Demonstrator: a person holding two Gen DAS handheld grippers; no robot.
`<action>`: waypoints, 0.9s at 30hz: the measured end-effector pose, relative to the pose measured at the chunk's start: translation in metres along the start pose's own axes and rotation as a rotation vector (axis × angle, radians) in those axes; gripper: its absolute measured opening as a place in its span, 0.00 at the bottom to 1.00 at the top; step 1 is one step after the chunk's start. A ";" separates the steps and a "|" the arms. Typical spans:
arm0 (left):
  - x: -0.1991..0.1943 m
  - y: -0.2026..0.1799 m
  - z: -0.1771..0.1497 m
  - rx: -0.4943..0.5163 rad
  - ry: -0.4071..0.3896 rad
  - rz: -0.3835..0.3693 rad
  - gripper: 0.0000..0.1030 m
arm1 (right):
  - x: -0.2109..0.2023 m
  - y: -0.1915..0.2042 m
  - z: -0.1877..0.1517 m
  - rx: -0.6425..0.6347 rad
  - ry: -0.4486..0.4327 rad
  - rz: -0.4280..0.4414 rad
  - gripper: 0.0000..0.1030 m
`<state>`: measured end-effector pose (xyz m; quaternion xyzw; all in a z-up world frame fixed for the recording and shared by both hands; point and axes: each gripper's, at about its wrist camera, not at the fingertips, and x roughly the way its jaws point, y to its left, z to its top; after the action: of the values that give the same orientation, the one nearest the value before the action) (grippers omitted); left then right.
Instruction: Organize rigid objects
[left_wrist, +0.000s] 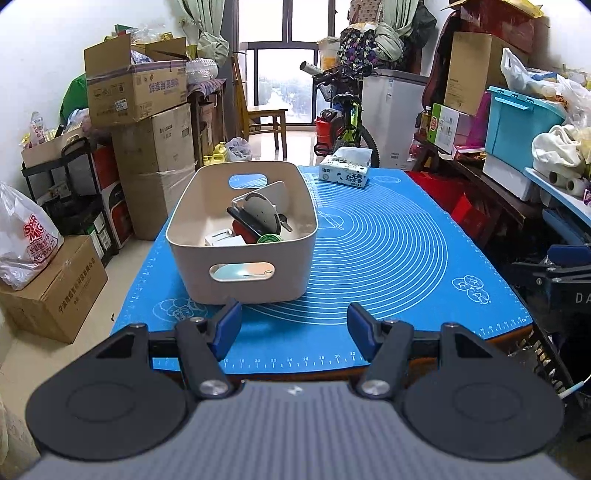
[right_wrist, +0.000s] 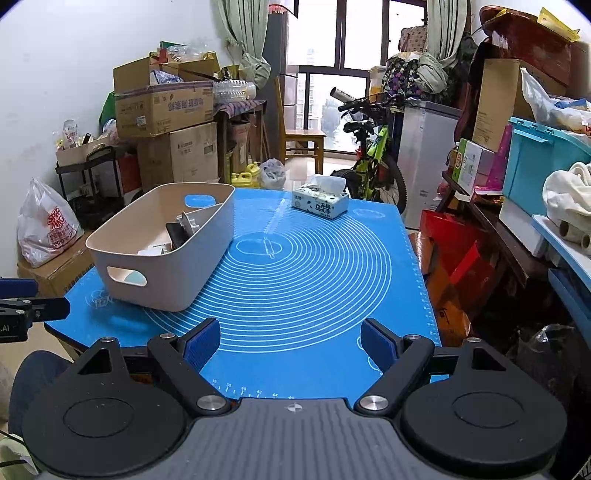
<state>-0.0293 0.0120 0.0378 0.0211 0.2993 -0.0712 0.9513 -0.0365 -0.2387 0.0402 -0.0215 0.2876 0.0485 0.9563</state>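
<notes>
A beige plastic bin (left_wrist: 240, 273) with handle slots stands on the left half of the blue silicone mat (left_wrist: 388, 251). It holds several rigid items: a grey disc-shaped piece (left_wrist: 260, 214), a black and red object, a white box and a green round lid (left_wrist: 269, 239). In the right wrist view the bin (right_wrist: 166, 266) is at the left of the mat (right_wrist: 314, 277). My left gripper (left_wrist: 293, 325) is open and empty, just in front of the bin. My right gripper (right_wrist: 290, 343) is open and empty over the mat's near edge.
A tissue box (left_wrist: 345, 171) sits at the mat's far edge, also in the right wrist view (right_wrist: 320, 202). Cardboard boxes (left_wrist: 147, 147) stack to the left, a bicycle (left_wrist: 343, 122) stands behind the table, and shelves with a blue crate (left_wrist: 521, 122) are on the right.
</notes>
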 end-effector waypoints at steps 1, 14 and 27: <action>0.000 0.000 0.000 -0.001 0.001 0.000 0.62 | -0.001 0.000 0.000 -0.001 0.001 -0.001 0.83; -0.003 0.000 -0.004 -0.002 0.003 -0.003 0.62 | -0.004 -0.006 -0.007 0.013 0.014 -0.018 0.83; -0.003 -0.005 -0.007 0.000 0.010 -0.011 0.62 | -0.005 -0.009 -0.011 0.024 0.022 -0.025 0.83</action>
<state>-0.0366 0.0076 0.0342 0.0197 0.3042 -0.0763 0.9493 -0.0452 -0.2489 0.0338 -0.0144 0.2983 0.0327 0.9538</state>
